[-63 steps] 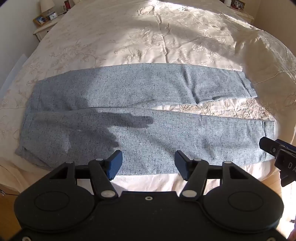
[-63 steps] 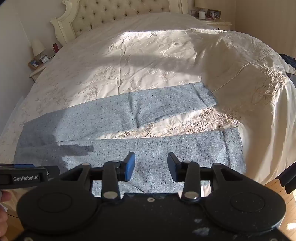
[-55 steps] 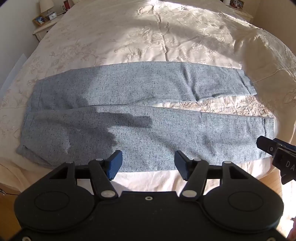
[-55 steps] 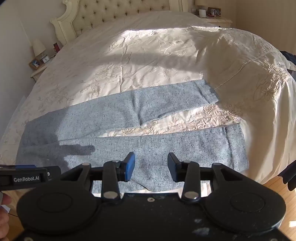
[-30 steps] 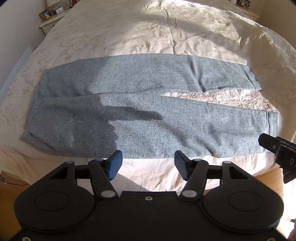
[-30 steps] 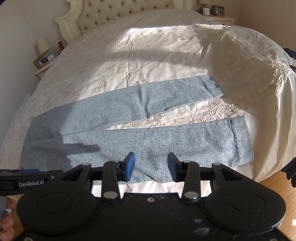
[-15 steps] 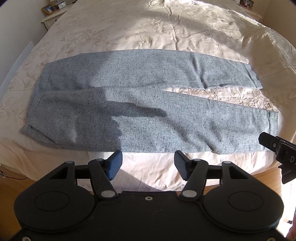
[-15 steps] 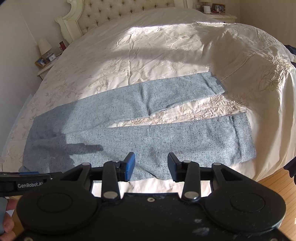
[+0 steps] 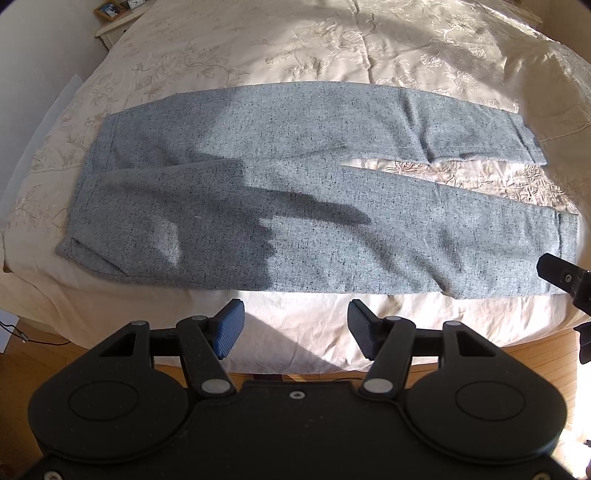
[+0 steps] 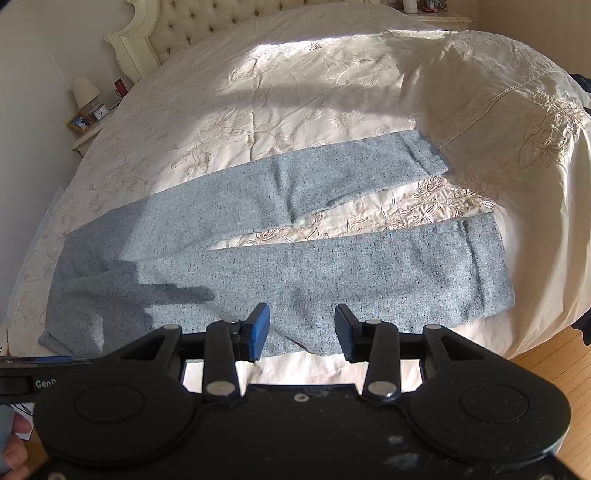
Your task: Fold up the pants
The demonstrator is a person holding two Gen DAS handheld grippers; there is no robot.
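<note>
Grey speckled pants (image 9: 295,177) lie flat across the foot of a cream embroidered bed, waistband at the left, both legs stretching right with a narrow gap between them. They also show in the right wrist view (image 10: 280,254). My left gripper (image 9: 294,326) is open and empty, held back from the near edge of the pants over the bed's side. My right gripper (image 10: 301,330) is open and empty, just above the near leg's lower edge. The right gripper's body shows at the right edge of the left wrist view (image 9: 565,280).
The cream bedspread (image 10: 314,92) covers the bed, with a tufted headboard (image 10: 207,18) at the back. A nightstand with a lamp (image 10: 85,92) and frames stands at the left. Wooden floor (image 9: 546,350) lies below the bed's near edge.
Both grippers have pulled back and up from the pants, so more of the bed edge and floor shows. The pants have not moved. Both grippers stay open.
</note>
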